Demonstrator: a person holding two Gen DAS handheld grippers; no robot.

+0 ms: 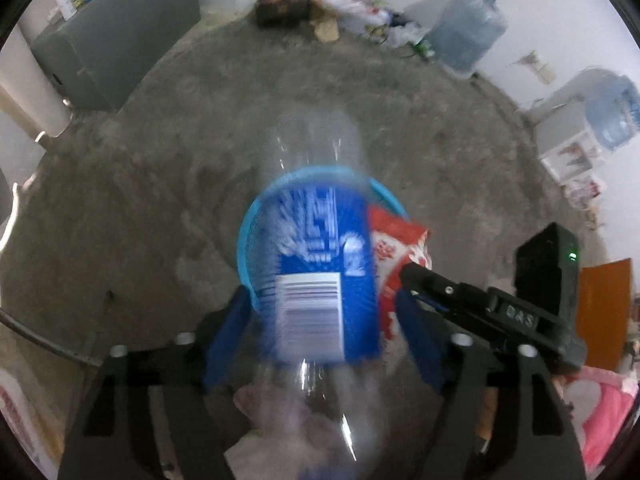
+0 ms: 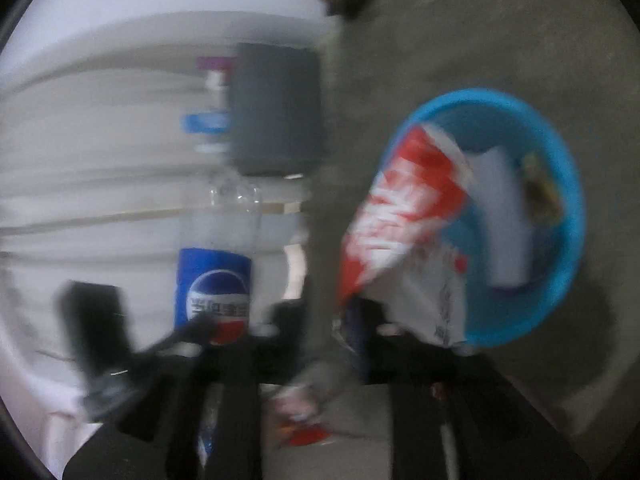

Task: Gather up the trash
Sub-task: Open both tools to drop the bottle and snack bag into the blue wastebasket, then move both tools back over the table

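Blue fingers of the left gripper sit nearest the lens, jaws spread. Between them hangs a clear cola bottle with a blue label, streaked by blur. A sliver of space shows between the label and the right-side finger, so the pads are not clamped on it. Directly beyond the bottle: a blue basin on the floor. Beside the bottle, a red-and-white snack packet leans over the basin's rim. The black tip of the right gripper is at the packet's lower edge. Right wrist view is heavily smeared: the fingers stand apart with grey floor showing between them, jaws open. The packet's lower corner is just beside one finger; contact cannot be told. A white paper and a brownish scrap lie inside the basin. Bare concrete floor all round. Farther off are a grey cabinet, a dark box, and two large water jugs by the white wall.
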